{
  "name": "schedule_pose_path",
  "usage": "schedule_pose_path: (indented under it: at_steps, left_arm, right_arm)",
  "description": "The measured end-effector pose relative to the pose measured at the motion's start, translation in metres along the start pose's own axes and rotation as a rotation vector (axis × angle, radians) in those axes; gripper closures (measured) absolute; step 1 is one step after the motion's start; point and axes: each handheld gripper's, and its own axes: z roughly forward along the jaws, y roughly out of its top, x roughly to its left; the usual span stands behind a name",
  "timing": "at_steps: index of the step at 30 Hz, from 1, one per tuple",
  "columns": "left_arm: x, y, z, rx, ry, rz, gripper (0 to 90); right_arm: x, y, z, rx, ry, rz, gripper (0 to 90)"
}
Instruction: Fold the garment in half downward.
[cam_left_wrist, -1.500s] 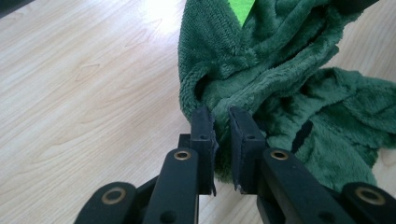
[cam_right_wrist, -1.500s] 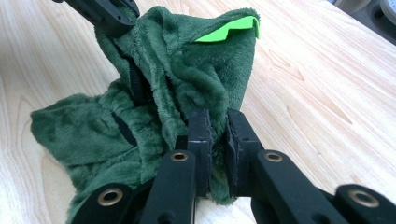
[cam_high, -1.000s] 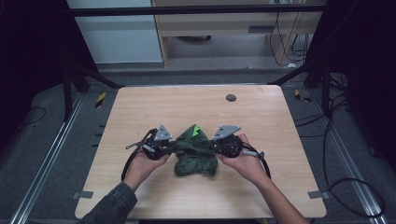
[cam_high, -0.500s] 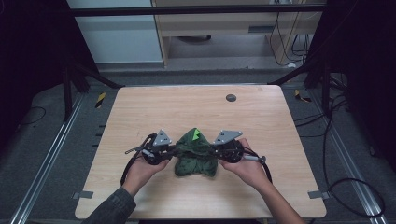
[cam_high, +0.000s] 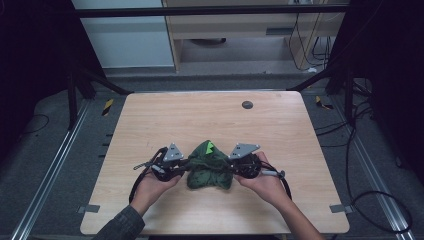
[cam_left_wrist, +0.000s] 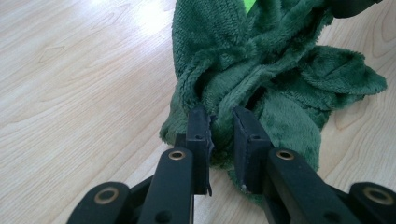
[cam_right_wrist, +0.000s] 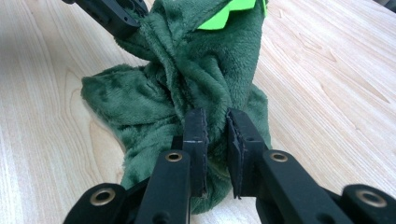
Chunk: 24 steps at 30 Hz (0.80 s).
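1. Left hand-held gripper (cam_high: 184, 168): jaws nearly closed, pinching a fold at the left edge of the green plush garment (cam_high: 209, 165); hand low, level, barely shifted from 1 second ago.
2. Garment: bunched at the desk (cam_high: 210, 115) front-centre; likely gathering.
3. Right hand-held gripper (cam_high: 234, 167): likewise clamped on right edge, angled inward.

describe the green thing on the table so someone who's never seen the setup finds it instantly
Start at the wooden table and go to its near half, between the person's two hands. There sits a bunched dark green plush cloth, with the left gripper and the right gripper each pinching a fold of it from either side. A bright lime zigzag patch on top marks it; the only other item is a small dark disc far back.
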Motion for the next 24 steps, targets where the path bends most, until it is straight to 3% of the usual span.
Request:
schedule_pose_path:
  at_steps: [24]
  left_arm:
    - [-0.012, -0.014, -0.001, -0.01, -0.011, -0.006, 76.4]
  right_arm:
    - [0.01, -0.009, -0.004, 0.002, 0.018, -0.001, 75.6]
